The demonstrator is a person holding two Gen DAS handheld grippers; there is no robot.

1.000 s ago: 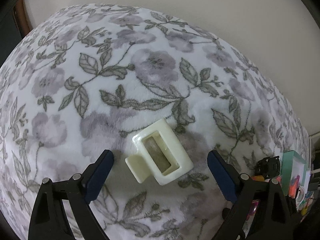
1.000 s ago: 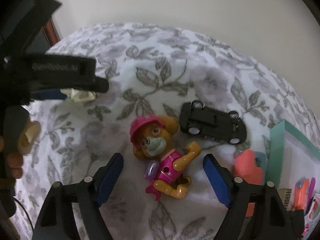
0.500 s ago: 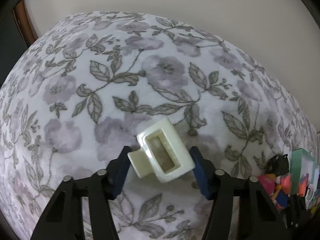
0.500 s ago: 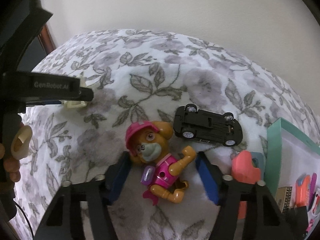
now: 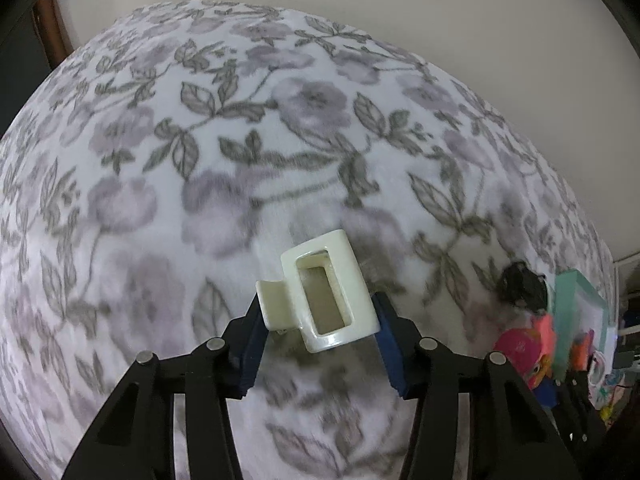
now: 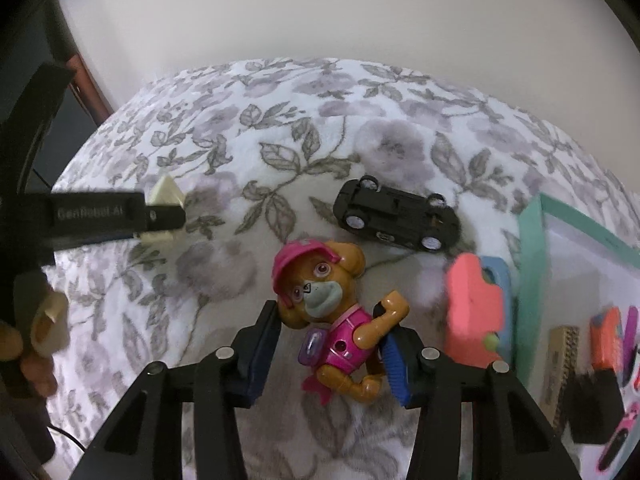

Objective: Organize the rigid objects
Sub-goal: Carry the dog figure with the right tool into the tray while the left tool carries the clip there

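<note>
Left gripper [image 5: 318, 322]: jaws closing, pinching the cream hair clip [image 5: 320, 300] (apparently lifted).
Right gripper [image 6: 330, 346]: jaws closing, pinching the toy dog [image 6: 326, 314].
Toy car [image 6: 396, 218]: upside down on the blanket [image 6: 304, 132].

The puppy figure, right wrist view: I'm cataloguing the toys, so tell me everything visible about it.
The puppy figure is glossy hard plastic: tan dog, pink cap, grey muzzle, magenta vest, lilac chest badge, one arm raised. It lies face-up, tilted, above the floral blanket, between the closing right tool's blue pads, which press its sides.
</note>
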